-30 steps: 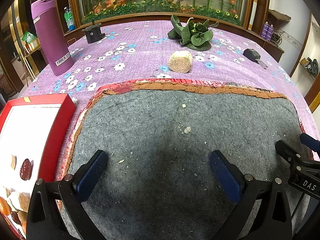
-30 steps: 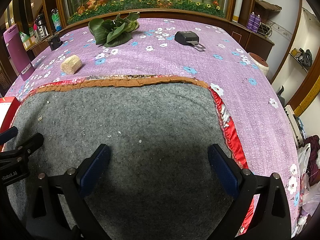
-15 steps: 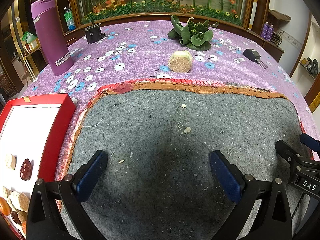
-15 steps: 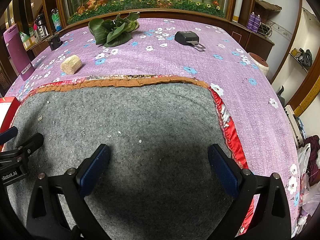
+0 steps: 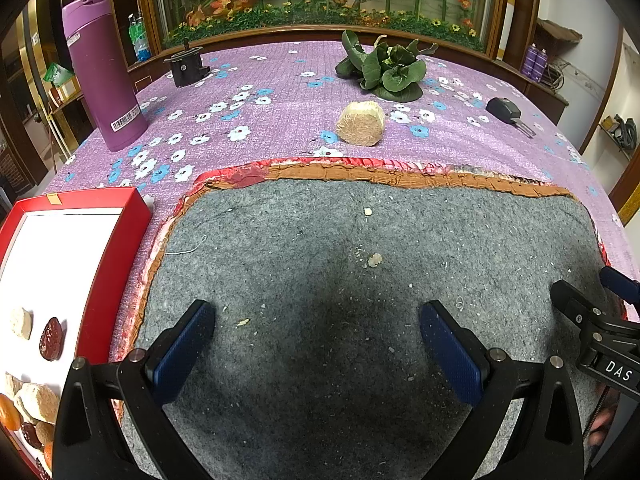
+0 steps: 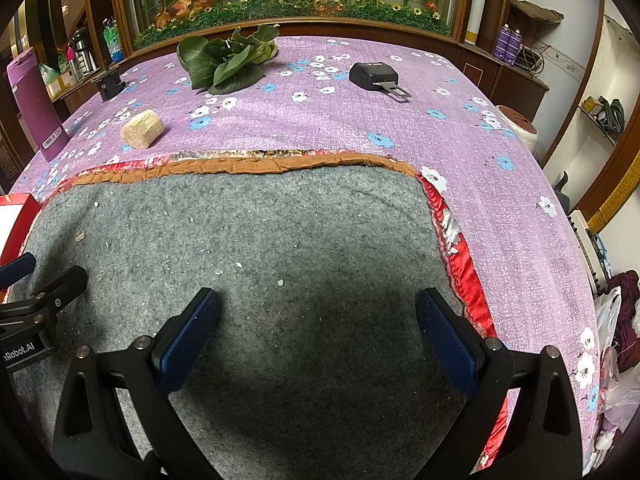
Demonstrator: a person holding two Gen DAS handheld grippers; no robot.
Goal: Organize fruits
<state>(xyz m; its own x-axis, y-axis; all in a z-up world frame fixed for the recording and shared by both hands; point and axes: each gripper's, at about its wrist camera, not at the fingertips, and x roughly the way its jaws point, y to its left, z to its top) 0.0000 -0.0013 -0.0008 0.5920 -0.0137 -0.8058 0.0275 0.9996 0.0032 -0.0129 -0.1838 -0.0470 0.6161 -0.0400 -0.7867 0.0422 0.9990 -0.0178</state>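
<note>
Both grippers look alike — black plastic arms, each studded with silver screws, ending in blue textured pads [image 5: 182, 346]. The left gripper [image 5: 316, 344] matches the right gripper [image 6: 318, 332]. White lettering — "DAS" on one body, "nRobot.AI" on the other.

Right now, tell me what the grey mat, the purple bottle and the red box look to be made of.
Grey mat: looks like felt, matte and fuzzy, with lint and crumbs clinging; edged with a shiny red, satin-like trim.
Purple bottle: probably plastic or coated metal; smooth, faint sheen, barcode sticker near its base.
Red box: likely cardboard, a thin straight red rim around a flat white inside.
</note>
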